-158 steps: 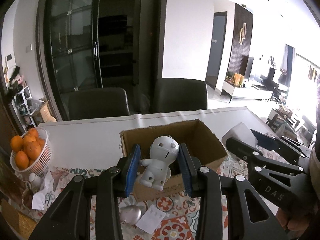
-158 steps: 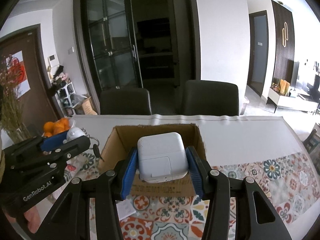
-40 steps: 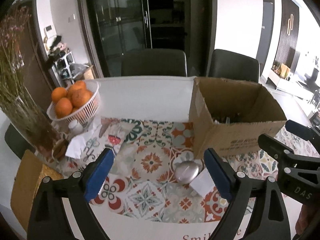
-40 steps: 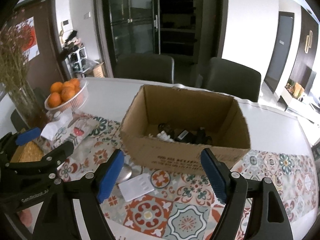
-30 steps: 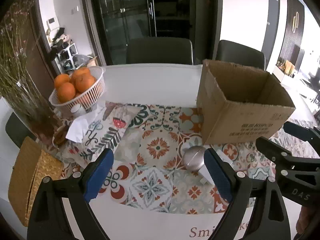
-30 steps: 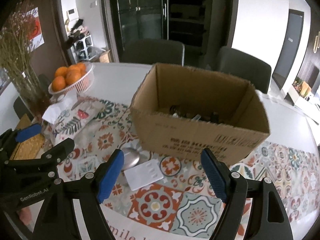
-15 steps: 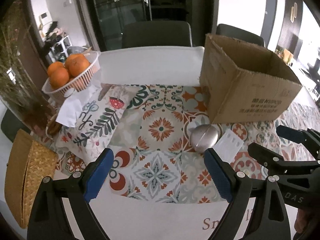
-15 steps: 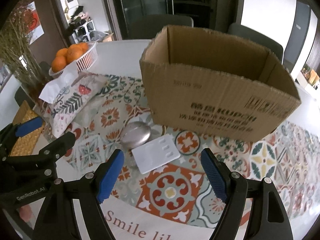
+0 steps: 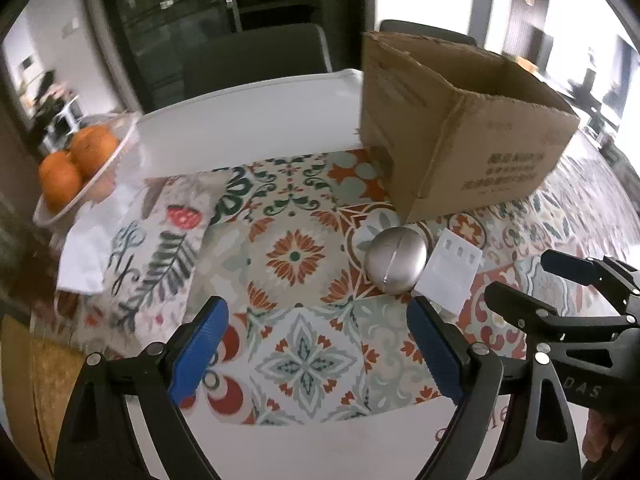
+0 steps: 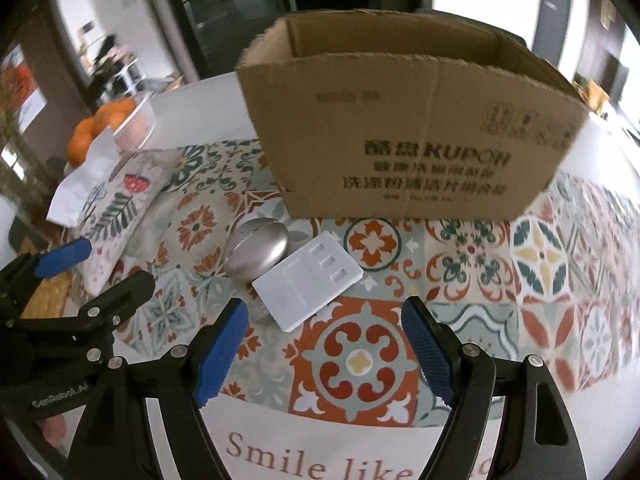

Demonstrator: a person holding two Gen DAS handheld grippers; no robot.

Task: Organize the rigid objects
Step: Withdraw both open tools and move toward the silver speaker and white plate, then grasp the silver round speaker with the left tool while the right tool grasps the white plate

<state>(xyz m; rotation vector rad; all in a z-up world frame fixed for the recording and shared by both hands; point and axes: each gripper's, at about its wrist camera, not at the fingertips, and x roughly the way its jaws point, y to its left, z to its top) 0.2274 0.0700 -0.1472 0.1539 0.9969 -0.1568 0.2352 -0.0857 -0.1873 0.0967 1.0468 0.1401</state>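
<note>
**tilefan:** Going left to right on the table: a white basket of oranges (image 9: 76, 160) at the far left, a floral cloth pouch (image 9: 156, 248) beside it, then the patterned table runner (image 9: 296, 256) in the middle. On the runner sit the two leftovers, a silver egg-shaped metal piece (image 9: 396, 260) and, touching its right side, a flat white plastic card (image 9: 452, 272) with three small slots. Both lie just in front of the cardboard box (image 9: 480, 148), which stands to the right.

**grip_nerd:** And the tools? The left gripper (image 9: 316, 348) has its blue pads spread wide with nothing between them, hovering over the runner with the metal egg just past its right pad. The right gripper (image 10: 320, 340) is also spread and empty, and the white card sits just ahead of its left pad.

**tilefan:** The egg looks solid and polished, so probably heavy for its size and slippery. It'd want the pads across its short width, right around the seam line, or it could squirt out.

**grip_nerd:** Agreed. The card looks light, stiff and thin, lying flat. That's the awkward one. Pinching its two long edges seems the only hold, maybe after sliding it clear of the egg.
</note>
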